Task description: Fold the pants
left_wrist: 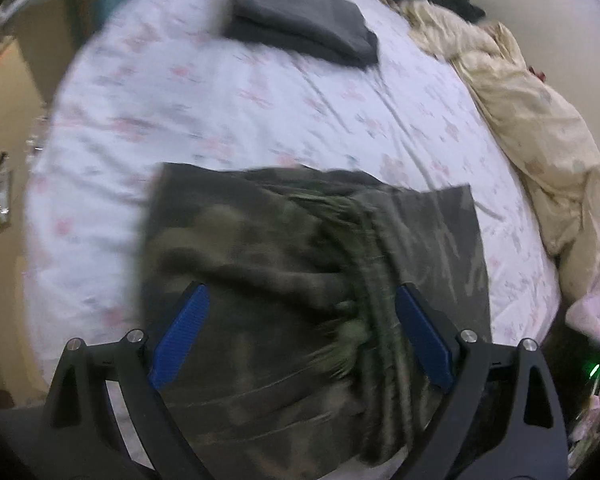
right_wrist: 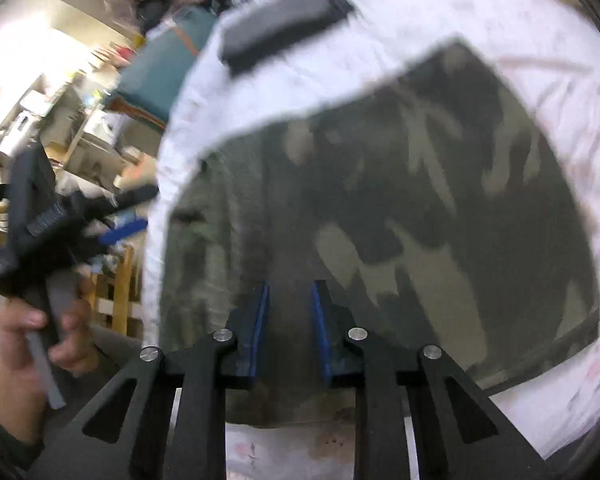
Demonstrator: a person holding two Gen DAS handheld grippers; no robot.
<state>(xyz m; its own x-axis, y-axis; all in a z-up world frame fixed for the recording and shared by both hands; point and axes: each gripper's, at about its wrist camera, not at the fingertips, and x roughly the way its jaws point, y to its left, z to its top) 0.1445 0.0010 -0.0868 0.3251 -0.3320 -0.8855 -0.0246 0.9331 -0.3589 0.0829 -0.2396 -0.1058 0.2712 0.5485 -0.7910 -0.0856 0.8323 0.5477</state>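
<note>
The camouflage pants [left_wrist: 300, 280] lay spread on the near part of a bed covered by a white sheet with faint pink flowers [left_wrist: 204, 104], folded into a broad, roughly rectangular shape with the gathered waistband ridges running down the middle in the left wrist view. The left gripper [left_wrist: 302, 332] hung over the pants with its blue-padded fingers [left_wrist: 180, 336] spread wide, one on each side of the bunched waistband, and nothing was gripped between them; whether the tips touched the cloth could not be told through the blur. The right gripper [right_wrist: 289, 324] pointed down at the near edge of the pants [right_wrist: 400, 200], its blue pads [right_wrist: 260, 320] drawn narrow but with a clear gap between them, and only the flat cloth showed through that gap, with no fold pinched. At the left edge of the right wrist view, a hand [right_wrist: 24, 344] held the handle of the other gripper beside the bed. At the far end of the bed lay a folded dark grey garment [left_wrist: 304, 20], well apart from the pants, and a crumpled cream quilt [left_wrist: 520, 112] ran along the right side of the mattress. Beyond the bed on the left stood a teal case [right_wrist: 164, 60] among blurred household clutter.
</note>
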